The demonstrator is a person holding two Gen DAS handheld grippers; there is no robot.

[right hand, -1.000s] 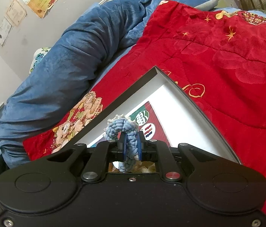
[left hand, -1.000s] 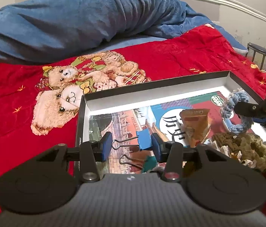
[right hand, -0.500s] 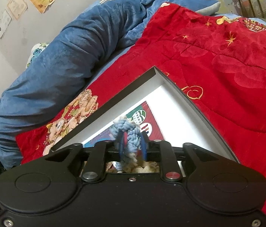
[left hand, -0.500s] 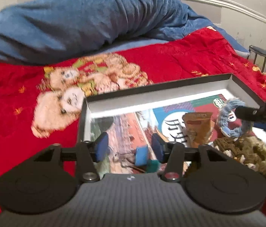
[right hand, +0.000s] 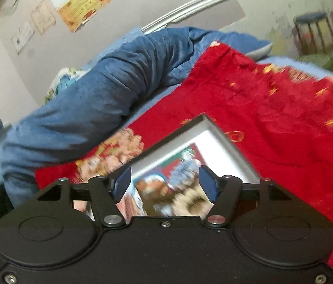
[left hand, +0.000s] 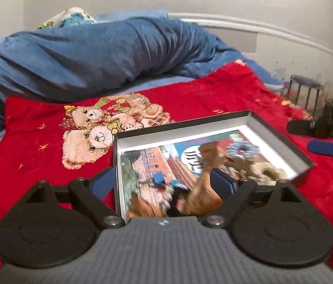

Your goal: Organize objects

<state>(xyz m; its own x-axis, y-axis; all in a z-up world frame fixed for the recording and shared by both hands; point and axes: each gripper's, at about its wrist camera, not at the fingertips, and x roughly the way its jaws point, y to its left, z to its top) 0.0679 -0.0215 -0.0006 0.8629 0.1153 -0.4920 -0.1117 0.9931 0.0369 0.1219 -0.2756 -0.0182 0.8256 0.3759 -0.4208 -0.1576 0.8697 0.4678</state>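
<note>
- Red quilt [left hand: 190,99] with a teddy-bear print [left hand: 100,130] covers the bed, and a shallow black-rimmed box [left hand: 180,122] with white inner walls sits on it.
- Beyond the quilt lies a rumpled blue blanket [left hand: 95,56]; a dark stool [left hand: 304,90] stands off to the right near the wall.
- Left claw [left hand: 164,182] hovers over the near end of the box, its blue pads spread wide with nothing between them.
- Inside the box, on a printed picture sheet [left hand: 147,165], lies a blue binder clip [left hand: 159,178], just below the left claw's gap and free of both pads.
- Farther right in the box are a brown packet [left hand: 210,150], a pale blue braided ring [left hand: 243,149] and a beige crocheted piece [left hand: 265,171]; the ring rests against the crocheted piece, though blur hides the exact contact.
- Right claw [right hand: 165,183] is also spread wide and holds nothing; the blurred box contents show through its gap, with the blue ring [right hand: 185,168] lying in the box [right hand: 228,142] below it.
- In the left wrist view the right claw [left hand: 320,139] shows at the right edge, outside the box wall and above the quilt.
- Paper certificates [right hand: 81,7] hang on the wall behind the bed.
</note>
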